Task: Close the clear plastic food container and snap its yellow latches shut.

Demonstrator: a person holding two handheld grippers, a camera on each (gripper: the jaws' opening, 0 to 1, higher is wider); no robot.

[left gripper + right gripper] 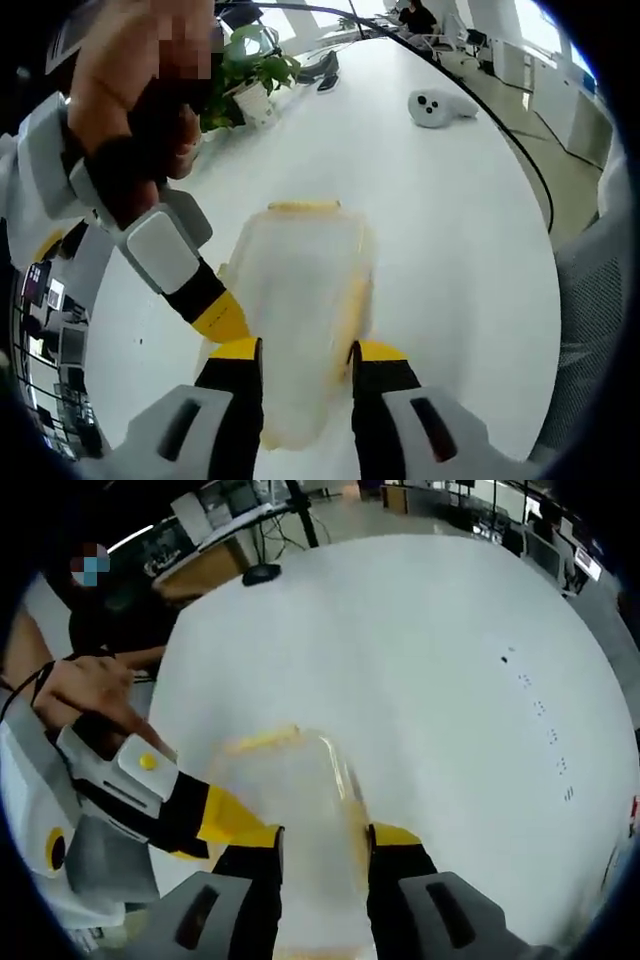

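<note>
White round table (440, 230) carries the clear plastic food container (300, 290); my left gripper (305, 365) and right gripper (325, 845) both clamp it, steadying it for the yellow latches (303, 207)

I see the left gripper (305, 352) rising from 6 o'clock in the left gripper view, its black, yellow-tipped jaws set apart and closed against the two sides of the container (300, 300). In the right gripper view I see the right gripper (325, 840) likewise at 6 o'clock, jaws bracketing the same container. The other gripper enters each view from 9 o'clock, yellow tip at the container's side. A hand (85, 695) grips that unit at 9 o'clock.
</note>
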